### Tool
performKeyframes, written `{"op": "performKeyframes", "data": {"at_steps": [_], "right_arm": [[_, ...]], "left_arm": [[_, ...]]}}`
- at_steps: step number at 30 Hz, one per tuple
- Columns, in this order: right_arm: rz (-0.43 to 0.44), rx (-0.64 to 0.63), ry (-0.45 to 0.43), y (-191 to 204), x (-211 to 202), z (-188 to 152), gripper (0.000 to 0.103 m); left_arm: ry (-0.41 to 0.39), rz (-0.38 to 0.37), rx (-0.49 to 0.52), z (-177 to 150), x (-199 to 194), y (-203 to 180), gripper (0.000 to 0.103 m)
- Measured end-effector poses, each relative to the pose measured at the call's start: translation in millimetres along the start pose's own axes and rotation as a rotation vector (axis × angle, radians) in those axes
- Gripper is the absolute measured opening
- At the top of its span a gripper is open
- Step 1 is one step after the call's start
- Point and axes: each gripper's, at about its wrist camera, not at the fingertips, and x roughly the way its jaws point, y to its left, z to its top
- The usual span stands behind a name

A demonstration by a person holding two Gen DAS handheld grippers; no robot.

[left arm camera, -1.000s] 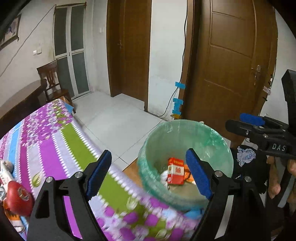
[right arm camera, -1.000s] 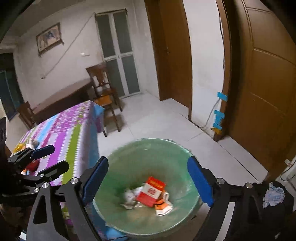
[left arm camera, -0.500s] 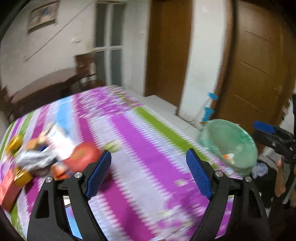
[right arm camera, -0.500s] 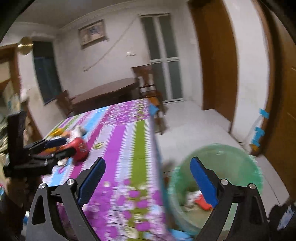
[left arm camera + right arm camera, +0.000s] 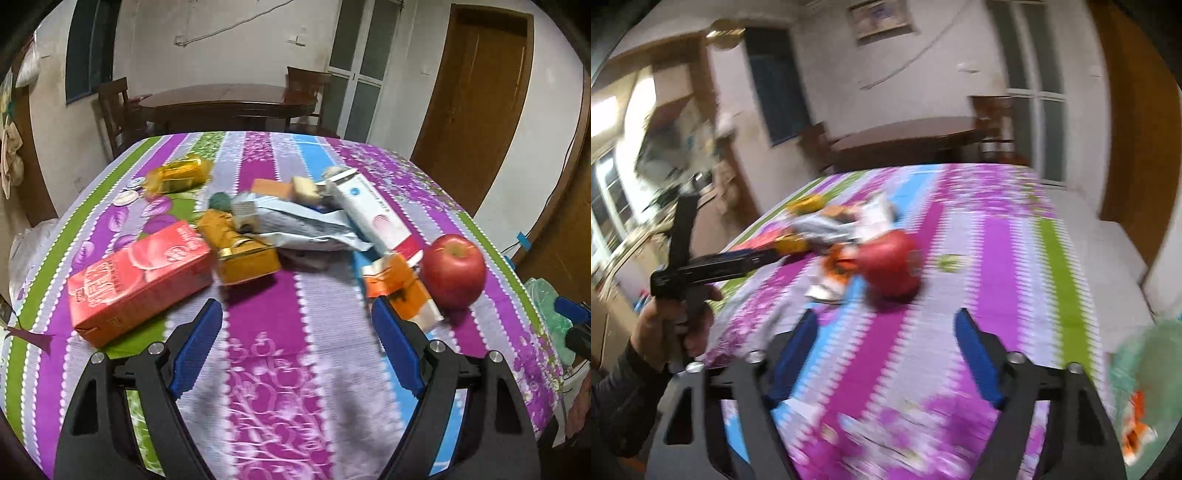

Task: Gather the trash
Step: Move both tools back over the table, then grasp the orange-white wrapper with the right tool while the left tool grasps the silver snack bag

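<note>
Left gripper (image 5: 297,325) spread wide, holding nothing, over bare striped cloth near table (image 5: 280,406) edge. Right gripper (image 5: 886,332) likewise agape, empty. Trash pile (image 5: 306,221) mid-table beyond; red carton (image 5: 140,280) left, apple (image 5: 453,271) right near edge. Green bin (image 5: 1145,380) off table's right side.

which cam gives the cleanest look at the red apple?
Left wrist: the round red apple is sharp, whole, stem dimple visible, sitting on the striped purple tablecloth beside an orange wrapper. Right wrist shows it only as a motion-blurred red blob.
</note>
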Motion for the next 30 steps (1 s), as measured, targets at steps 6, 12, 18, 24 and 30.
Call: {"op": "performKeyframes", "data": {"at_steps": [6,12,18,24,30], "right_arm": [[0.054,-0.081,0.082,58.2,71.1,25.0,0.062],[-0.075,-0.156,0.140,86.1,134.5,33.5,0.059],[-0.171,-0.178,0.181,82.4,166.5,25.5,0.051],[-0.178,-0.158,0.173,77.1,168.5,22.0,0.007],[-0.103,-0.098,0.143,66.2,141.8,10.5,0.007]], "left_arm": [[-0.018,-0.001,0.001,9.7,-3.5,21.5,0.080],[0.012,-0.001,0.174,40.0,8.5,24.8,0.079],[0.046,-0.065,0.311,57.8,13.5,22.9,0.080],[0.138,-0.099,0.470,72.8,51.2,6.7,0.080],[0.214,-0.041,0.732,72.9,93.2,-21.1,0.080]]}}
